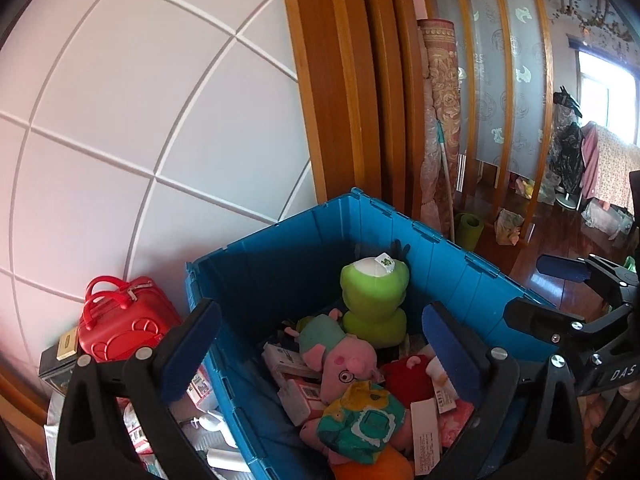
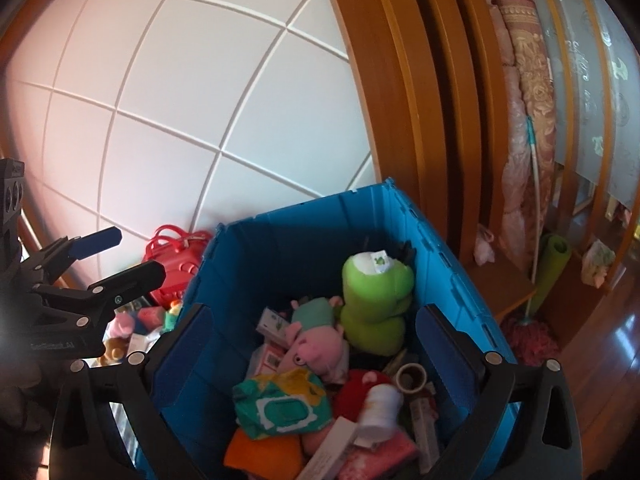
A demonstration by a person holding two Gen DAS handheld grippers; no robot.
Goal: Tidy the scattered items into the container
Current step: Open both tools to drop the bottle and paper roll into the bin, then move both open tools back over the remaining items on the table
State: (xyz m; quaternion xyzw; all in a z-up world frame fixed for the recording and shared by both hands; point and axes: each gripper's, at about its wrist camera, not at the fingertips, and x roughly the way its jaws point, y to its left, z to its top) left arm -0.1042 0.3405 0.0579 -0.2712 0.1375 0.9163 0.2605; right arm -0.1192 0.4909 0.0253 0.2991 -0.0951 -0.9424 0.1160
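Both your tongs hang spread wide and empty above the blue plastic crate (image 1: 360,232): the left tongs (image 1: 320,344) and the right tongs (image 2: 316,354). Inside sit a green plush frog (image 1: 374,300), a soft pink pig plush (image 1: 340,356) and a crinkly teal wipes pack (image 2: 284,408). Only your right view shows the white cylindrical bottle (image 2: 380,406) and tape roll (image 2: 411,378), plus the mop (image 2: 530,340). Your left view shows the glossy red hard-shell case (image 1: 120,320) more fully, beside the crate.
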